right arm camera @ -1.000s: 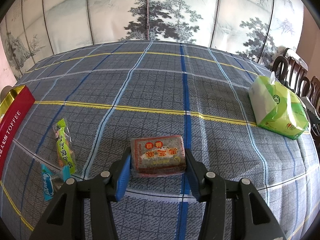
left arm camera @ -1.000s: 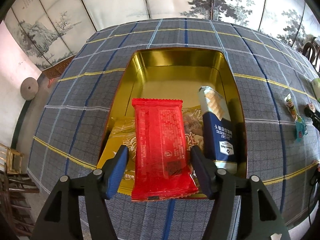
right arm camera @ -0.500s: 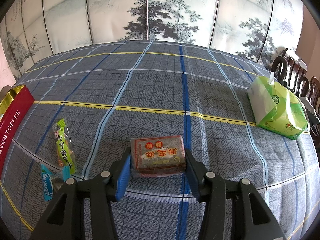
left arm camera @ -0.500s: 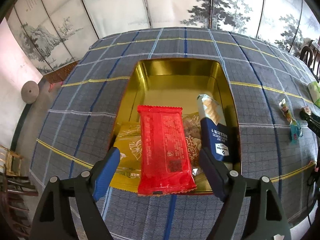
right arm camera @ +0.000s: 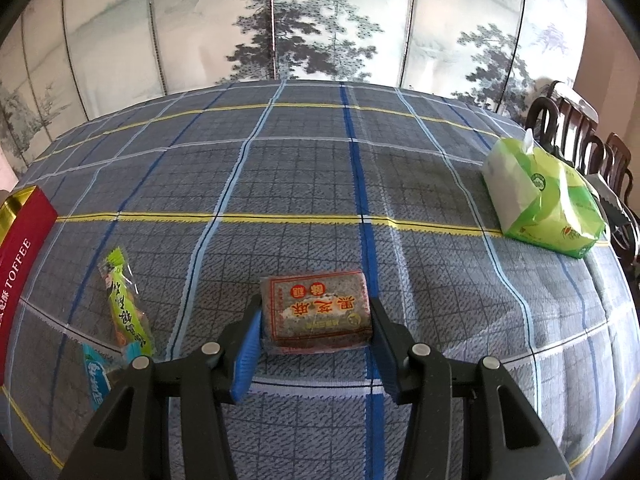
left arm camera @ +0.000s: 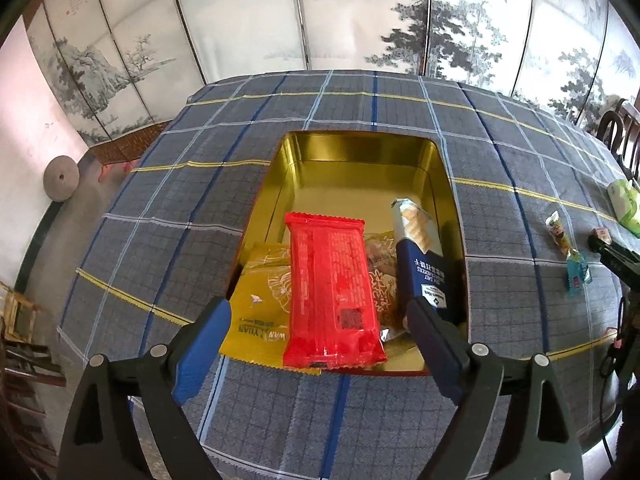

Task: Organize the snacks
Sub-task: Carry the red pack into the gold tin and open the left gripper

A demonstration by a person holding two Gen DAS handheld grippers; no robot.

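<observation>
An open gold tin (left arm camera: 360, 160) lies on the checked tablecloth. In its near end a red packet (left arm camera: 332, 292) rests on a yellow packet (left arm camera: 260, 312) and a pale wrapped snack (left arm camera: 380, 280), beside a blue cracker pack (left arm camera: 424, 264). My left gripper (left arm camera: 317, 312) hovers over the tin's near edge; its jaws are opening, wide of the red packet and not touching it. In the right wrist view my right gripper (right arm camera: 316, 318) is shut on a brown sesame-cake packet (right arm camera: 316, 304) at tablecloth level; whether it is lifted I cannot tell.
Left of the right gripper lie a green stick snack (right arm camera: 124, 300) and a small blue packet (right arm camera: 96, 376), with the tin's red wall (right arm camera: 20, 248) beyond. A green-and-white tissue pack (right arm camera: 544, 200) sits at the right, dark chairs (right arm camera: 580, 136) behind it.
The left gripper's jaws spread apart and let go of the red packet, which now lies in the tin. That gripper also drew back and up. The right gripper kept still.
</observation>
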